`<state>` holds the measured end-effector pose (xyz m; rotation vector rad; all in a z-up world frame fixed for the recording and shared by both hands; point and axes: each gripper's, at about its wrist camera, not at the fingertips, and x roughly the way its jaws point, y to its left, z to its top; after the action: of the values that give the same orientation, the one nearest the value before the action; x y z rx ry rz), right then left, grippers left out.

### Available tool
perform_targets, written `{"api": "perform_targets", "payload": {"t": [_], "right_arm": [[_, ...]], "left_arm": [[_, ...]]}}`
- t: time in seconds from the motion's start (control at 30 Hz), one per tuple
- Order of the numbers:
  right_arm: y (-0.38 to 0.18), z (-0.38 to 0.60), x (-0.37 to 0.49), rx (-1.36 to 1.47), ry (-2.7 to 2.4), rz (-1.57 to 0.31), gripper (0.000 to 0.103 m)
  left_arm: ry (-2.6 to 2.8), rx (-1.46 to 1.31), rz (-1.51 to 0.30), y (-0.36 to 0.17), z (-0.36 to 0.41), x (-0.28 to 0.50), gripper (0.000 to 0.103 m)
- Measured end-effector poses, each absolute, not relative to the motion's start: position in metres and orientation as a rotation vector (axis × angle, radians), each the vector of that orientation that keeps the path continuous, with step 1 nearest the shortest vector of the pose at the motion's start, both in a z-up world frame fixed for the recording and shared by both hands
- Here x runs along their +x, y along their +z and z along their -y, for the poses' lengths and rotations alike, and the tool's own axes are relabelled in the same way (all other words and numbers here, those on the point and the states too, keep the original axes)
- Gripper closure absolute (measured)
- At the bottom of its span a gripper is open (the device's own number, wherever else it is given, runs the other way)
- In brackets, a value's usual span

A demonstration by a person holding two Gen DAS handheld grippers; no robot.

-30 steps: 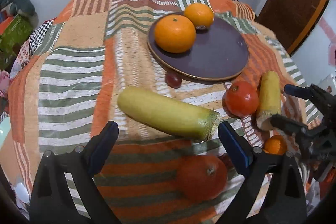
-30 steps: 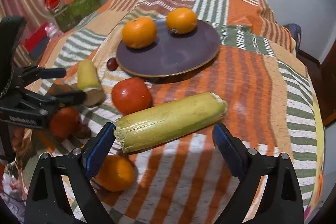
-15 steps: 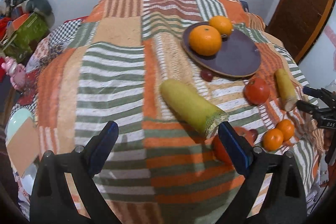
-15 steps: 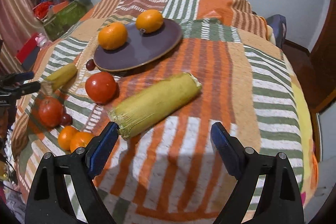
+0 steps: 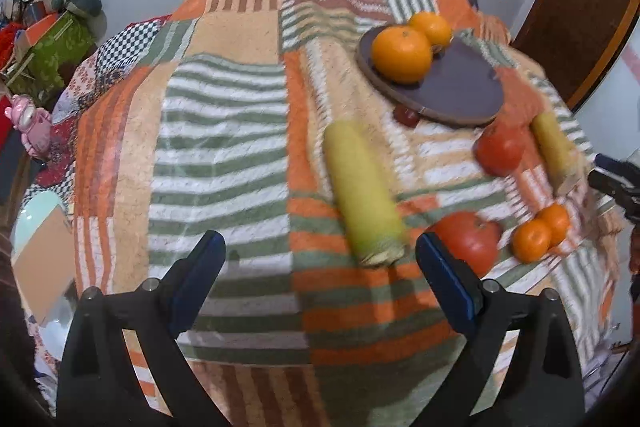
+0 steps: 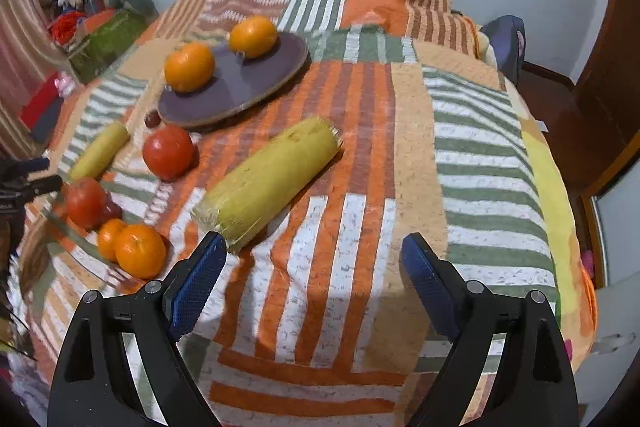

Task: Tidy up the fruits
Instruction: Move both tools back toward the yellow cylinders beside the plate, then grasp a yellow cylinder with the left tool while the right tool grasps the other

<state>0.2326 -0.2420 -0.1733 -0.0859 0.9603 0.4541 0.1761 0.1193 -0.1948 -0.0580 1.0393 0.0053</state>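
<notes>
— Fingers first: how do they stand?

— Both pairs spread wide, nothing between them. I have the left gripper (image 5: 320, 267) and the right gripper (image 6: 314, 265) hanging over the near edge of the patchwork blanket (image 6: 472, 155), clear of all the fruit.

— Where is the fruit?

— Two oranges (image 6: 189, 66) sit on the dark round plate (image 6: 256, 83), toward the far side of the blanket. Off the plate, the long yellow marrow (image 6: 272, 183) lies near the middle, its cut end just ahead of my right gripper's left finger. One tomato (image 6: 168, 157) lies just below the plate's rim; a small dark fruit (image 6: 151, 118) rests against that rim. A shorter yellow piece (image 6: 99, 155) lies toward the left edge, and near it a second tomato (image 6: 85, 202) and two small oranges (image 6: 140, 250) that touch each other.

— Anything in the way?

— The marrow lies across my path between the grippers and the plate. Beyond the blanket's left edge I see a green box (image 6: 106, 45) and clutter, and a wooden door (image 5: 576, 7) stands off the far corner.
</notes>
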Motion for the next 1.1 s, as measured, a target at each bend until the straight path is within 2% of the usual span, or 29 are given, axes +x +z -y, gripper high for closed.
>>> {"api": "perform_targets", "payload": {"t": [0.23,0.27,0.33,0.4,0.47,0.53,0.93,1.0,1.07,1.1], "right_arm": [[-0.165,0.231,0.256,-0.020,0.430,-0.921,0.015],[-0.168,0.228,0.260,-0.008,0.433,-0.927,0.016],[-0.173,0.221,0.265,0.005,0.443,-0.942,0.021],[-0.180,0.212,0.271,0.010,0.454,-0.971,0.032],[-0.189,0.206,0.276,0.015,0.467,-1.005,0.038],[-0.194,0.203,0.277,0.022,0.481,-1.021,0.040],[-0.208,0.186,0.281,0.005,0.508,-1.053,0.036],[-0.207,0.187,0.282,0.004,0.511,-1.051,0.039],[-0.206,0.189,0.282,0.014,0.521,-1.048,0.043],[-0.205,0.191,0.282,0.021,0.527,-1.047,0.048]], "left_arm": [[0.013,-0.058,-0.997,-0.191,-0.107,0.204,0.007],[0.010,-0.064,-1.002,-0.194,-0.107,0.208,0.010],[0.003,-0.074,-1.029,-0.201,-0.107,0.217,0.028],[-0.007,-0.094,-1.056,-0.210,-0.109,0.223,0.037],[-0.014,-0.108,-1.076,-0.217,-0.111,0.228,0.046],[-0.023,-0.109,-1.092,-0.223,-0.110,0.231,0.052],[-0.039,-0.094,-1.109,-0.244,-0.100,0.246,0.052],[-0.037,-0.104,-1.108,-0.245,-0.101,0.250,0.052],[-0.022,-0.095,-1.103,-0.244,-0.102,0.251,0.060],[-0.024,-0.095,-1.102,-0.243,-0.103,0.251,0.061]]}}
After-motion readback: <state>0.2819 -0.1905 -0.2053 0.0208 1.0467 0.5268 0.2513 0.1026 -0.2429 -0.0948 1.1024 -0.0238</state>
